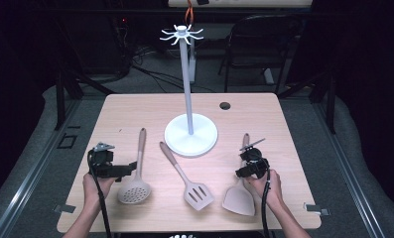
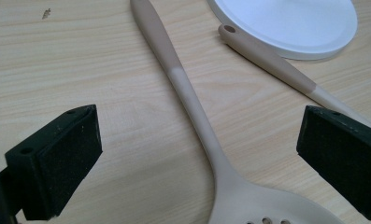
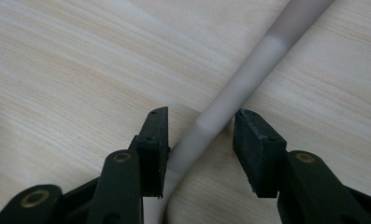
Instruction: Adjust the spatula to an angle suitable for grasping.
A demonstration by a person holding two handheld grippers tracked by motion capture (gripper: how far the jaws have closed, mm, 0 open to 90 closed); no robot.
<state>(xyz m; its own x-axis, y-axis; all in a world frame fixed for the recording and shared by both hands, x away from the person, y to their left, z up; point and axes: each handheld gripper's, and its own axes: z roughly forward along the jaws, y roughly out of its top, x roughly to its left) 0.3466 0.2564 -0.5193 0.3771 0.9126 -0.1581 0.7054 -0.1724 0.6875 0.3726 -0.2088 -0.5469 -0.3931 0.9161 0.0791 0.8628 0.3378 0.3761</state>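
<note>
I have the right hand-held gripper at the lower right of the high view, set down over the handle of the solid spatula; in the right gripper view its jaws straddle that handle, which runs from the bottom centre up to the upper right of the frame; the left pad looks to be touching the handle, while a thin gap shows at the right pad, so I would call the jaws part-closed around it and not yet pinching. The spatula lies flat on the table, blade toward the lower edge of the frame, handle pointing up toward the white stand.

My left hand-held gripper sits at the lower left of the high view, just beside the perforated spoon; in the left gripper view its jaws are spread wide, one at each lower corner of the frame, with the spoon's handle running between them and touching neither; the spoon's holed bowl shows at the bottom edge there.

The slotted turner lies in the middle of the lower half, between the spoon and the spatula, its handle tip near the stand's round base; that base also shows at the upper right of the left gripper view; the stand's pole rises to a ring of hooks at the top centre of the high view.
</note>
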